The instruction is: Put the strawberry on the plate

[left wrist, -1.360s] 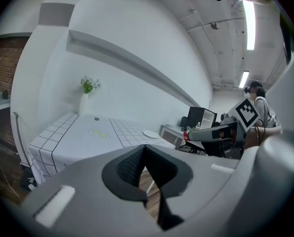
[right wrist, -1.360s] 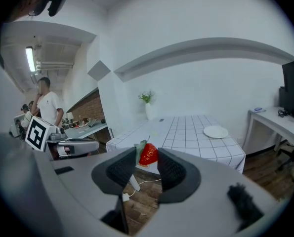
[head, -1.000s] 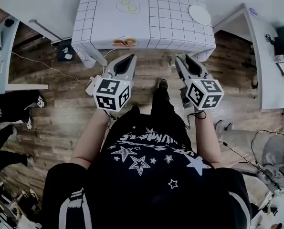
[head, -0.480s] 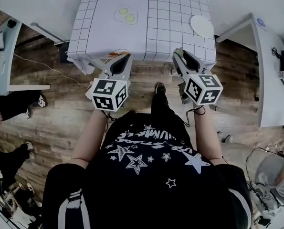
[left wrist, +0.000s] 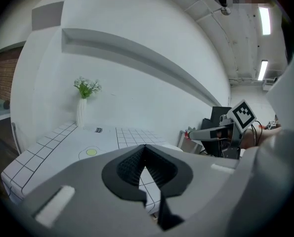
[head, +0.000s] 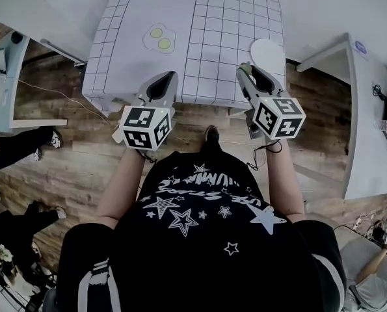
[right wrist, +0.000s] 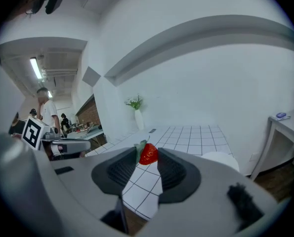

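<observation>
While the grid-patterned desk (head: pixel 226 31) fills the top of the head view, the white plate (head: pixel 269 49) sits bare near its right front corner. That plate is our marker. Well to its left, the left tongs (left wrist: pixel 146 149) are pinched together on nothing. The right tongs (right wrist: pixel 146 161) hover just short of the plate on its left side. Clamped between their very tips is the strawberry (right wrist: pixel 148 154), red body with green leaves poking toward the left pad, apparently clear of the desk. By my read it is light and soft, easily bruised, with slick skin and a taper that could squirt out under a hard squeeze. The best hold looks like gentle pressure across the broad shoulder below the leaves. This tip-only hold looks shallow, so let it go low over the plate, where it may roll.
</observation>
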Action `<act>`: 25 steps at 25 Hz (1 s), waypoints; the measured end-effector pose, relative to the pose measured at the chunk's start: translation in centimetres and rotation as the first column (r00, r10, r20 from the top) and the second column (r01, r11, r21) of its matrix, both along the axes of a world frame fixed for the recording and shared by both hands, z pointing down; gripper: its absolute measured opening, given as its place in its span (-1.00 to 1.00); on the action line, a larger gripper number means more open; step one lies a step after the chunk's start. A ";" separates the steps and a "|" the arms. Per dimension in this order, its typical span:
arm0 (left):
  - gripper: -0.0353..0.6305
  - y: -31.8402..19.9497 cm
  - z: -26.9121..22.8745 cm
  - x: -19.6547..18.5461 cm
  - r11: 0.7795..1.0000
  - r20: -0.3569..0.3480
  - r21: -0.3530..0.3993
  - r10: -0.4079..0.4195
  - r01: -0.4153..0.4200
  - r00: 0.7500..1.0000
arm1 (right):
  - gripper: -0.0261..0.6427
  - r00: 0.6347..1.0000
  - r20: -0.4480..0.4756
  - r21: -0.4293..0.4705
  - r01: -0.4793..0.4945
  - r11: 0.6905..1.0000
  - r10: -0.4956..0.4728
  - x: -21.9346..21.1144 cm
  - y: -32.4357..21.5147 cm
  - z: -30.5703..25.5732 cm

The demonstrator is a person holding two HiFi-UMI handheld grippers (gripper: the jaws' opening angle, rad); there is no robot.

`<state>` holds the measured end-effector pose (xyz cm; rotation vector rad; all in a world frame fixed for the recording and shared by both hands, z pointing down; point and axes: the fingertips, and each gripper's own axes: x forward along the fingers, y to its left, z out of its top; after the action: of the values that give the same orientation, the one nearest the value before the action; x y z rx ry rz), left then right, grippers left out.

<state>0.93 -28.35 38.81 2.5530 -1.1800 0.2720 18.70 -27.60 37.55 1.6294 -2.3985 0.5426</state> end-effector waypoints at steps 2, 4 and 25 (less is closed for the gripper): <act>-0.87 -1.1 -0.1 1.1 1.000 0.005 0.001 -0.008 0.008 1.000 | -0.50 1.000 0.001 0.000 0.007 1.000 -0.007 1.3 -1.4 0.0; -0.87 -2.0 -0.1 2.4 1.000 0.009 0.001 -0.015 0.015 1.000 | -0.50 1.000 0.003 -0.001 0.012 1.000 -0.012 2.6 -2.6 0.0; -0.87 -7.8 3.9 18.3 0.995 0.052 -0.051 0.090 -0.088 0.995 | -0.50 0.994 -0.097 -0.188 -0.064 0.980 0.046 17.9 -7.2 8.5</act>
<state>19.27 -36.19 42.69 2.5744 -1.0663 0.3879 36.60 -34.76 46.10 1.6055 -2.1681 0.6689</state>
